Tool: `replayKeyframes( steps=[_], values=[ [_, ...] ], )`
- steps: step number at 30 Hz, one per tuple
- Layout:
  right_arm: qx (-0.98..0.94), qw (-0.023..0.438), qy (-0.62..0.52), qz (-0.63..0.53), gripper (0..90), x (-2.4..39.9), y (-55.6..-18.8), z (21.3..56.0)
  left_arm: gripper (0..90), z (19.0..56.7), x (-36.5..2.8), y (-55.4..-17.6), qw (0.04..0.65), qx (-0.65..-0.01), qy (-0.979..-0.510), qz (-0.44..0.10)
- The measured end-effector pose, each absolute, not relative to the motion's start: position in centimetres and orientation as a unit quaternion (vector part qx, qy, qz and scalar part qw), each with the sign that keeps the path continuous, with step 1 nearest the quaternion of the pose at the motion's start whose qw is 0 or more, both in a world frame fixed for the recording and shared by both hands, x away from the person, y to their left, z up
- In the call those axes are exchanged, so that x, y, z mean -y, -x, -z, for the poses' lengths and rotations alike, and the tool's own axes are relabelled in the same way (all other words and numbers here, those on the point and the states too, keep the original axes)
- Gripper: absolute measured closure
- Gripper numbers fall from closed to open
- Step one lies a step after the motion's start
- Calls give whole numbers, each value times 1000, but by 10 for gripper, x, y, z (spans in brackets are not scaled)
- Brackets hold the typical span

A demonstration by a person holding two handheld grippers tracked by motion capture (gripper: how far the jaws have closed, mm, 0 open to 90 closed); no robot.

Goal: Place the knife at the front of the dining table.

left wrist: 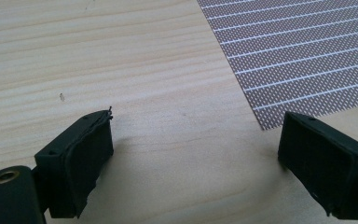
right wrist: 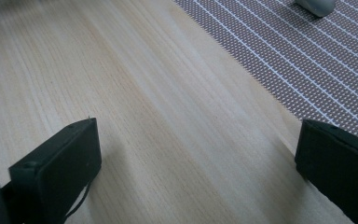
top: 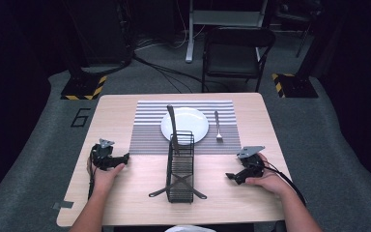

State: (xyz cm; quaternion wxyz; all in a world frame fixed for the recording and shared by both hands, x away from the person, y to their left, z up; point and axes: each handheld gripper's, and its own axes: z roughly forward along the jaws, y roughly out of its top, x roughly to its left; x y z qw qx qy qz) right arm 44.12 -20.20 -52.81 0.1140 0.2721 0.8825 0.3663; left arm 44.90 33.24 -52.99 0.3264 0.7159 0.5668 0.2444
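Observation:
A black wire cutlery basket stands in the middle of the wooden table, with a dark utensil leaning up out of its far end. Behind it a white plate lies on a striped placemat, and a fork rests to the plate's right. My left gripper sits on the table left of the basket, open and empty, near the placemat's corner. My right gripper rests right of the basket, open over bare wood.
A dark folding chair stands beyond the table's far edge. Two black crossed feet stick out from the basket's near end. The plate's rim shows at the top of the right gripper view.

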Motion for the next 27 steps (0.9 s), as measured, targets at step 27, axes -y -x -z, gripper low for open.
replayKeyframes(
  steps=[27],
  values=[
    [-882,114,-272,-367,0,202,-441,528,236,527,-330,-445,332,-562,-717,-244]
  ],
)
